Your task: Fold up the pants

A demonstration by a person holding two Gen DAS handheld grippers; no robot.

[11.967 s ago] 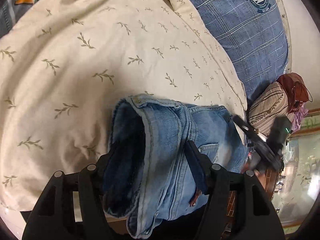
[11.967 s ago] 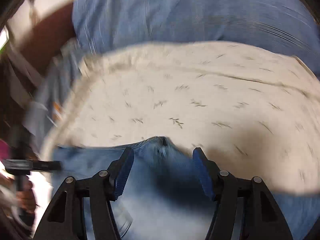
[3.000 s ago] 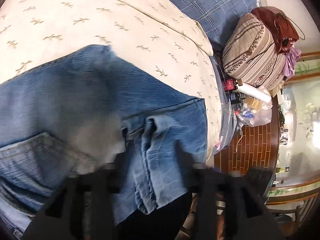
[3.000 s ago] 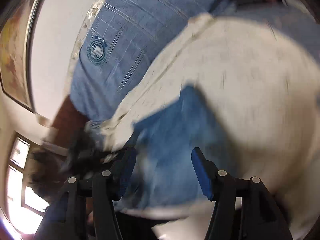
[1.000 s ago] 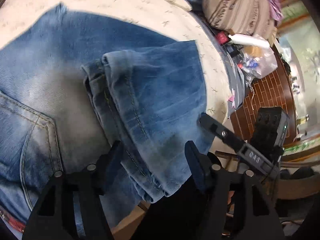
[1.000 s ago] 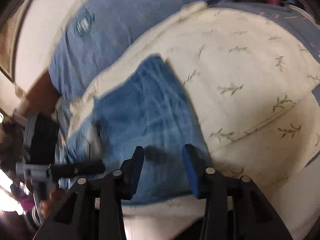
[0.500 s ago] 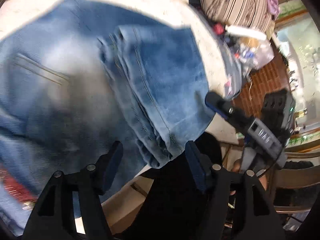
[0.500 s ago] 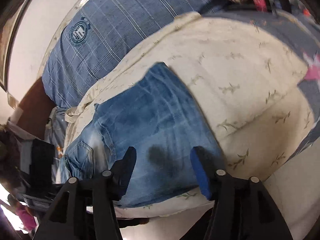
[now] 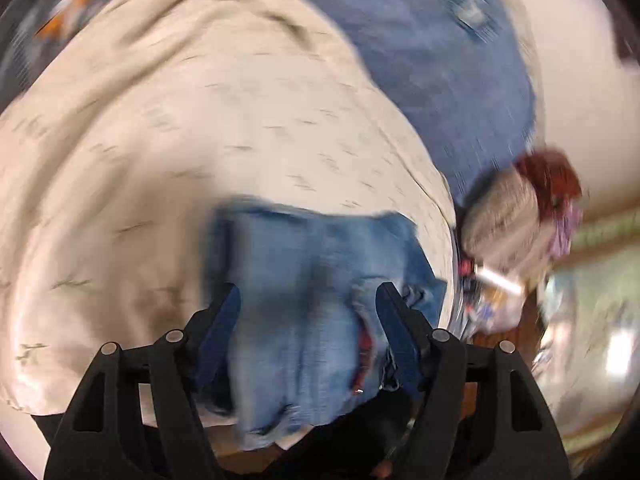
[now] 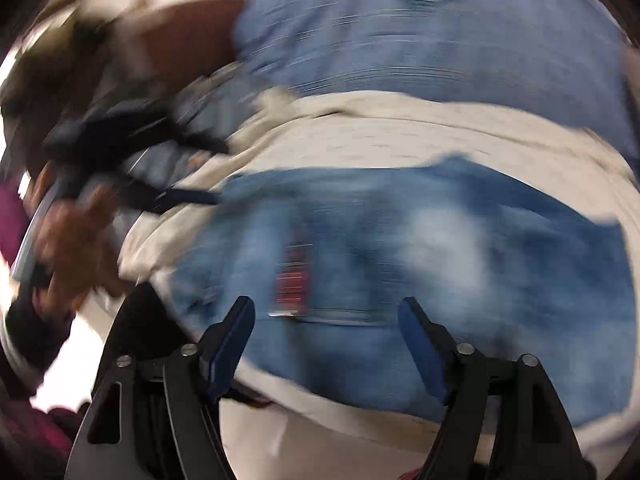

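Note:
The folded blue jeans [image 9: 304,280] lie on the cream leaf-print bedcover [image 9: 160,152] near the bed's front edge. A red label [image 10: 292,280] shows on them in the right wrist view. My left gripper [image 9: 308,312] hovers over the pile, its jaws opening. Denim shows between its fingers [image 9: 224,320], and the pads do not press on it. My right gripper [image 10: 328,320] hangs over the jeans [image 10: 440,248] from the other side, its jaws also opening and gripping nothing. The left gripper [image 10: 132,152] and the hand [image 10: 76,236] holding it appear at the left of that view. Both views are blurred.
A blue plaid pillow [image 9: 440,60] lies at the head of the bed behind the cover. At the right stand a striped cushion [image 9: 500,216] and a red bag [image 9: 552,180], with clutter [image 9: 492,304] beside the bed below them. The bed's edge [image 10: 320,420] runs just under my right gripper.
Both views have swung and rolled sharply and are now blurred. The right jaws stand wider than a second ago. The jeans now lie as one folded pile before both grippers.

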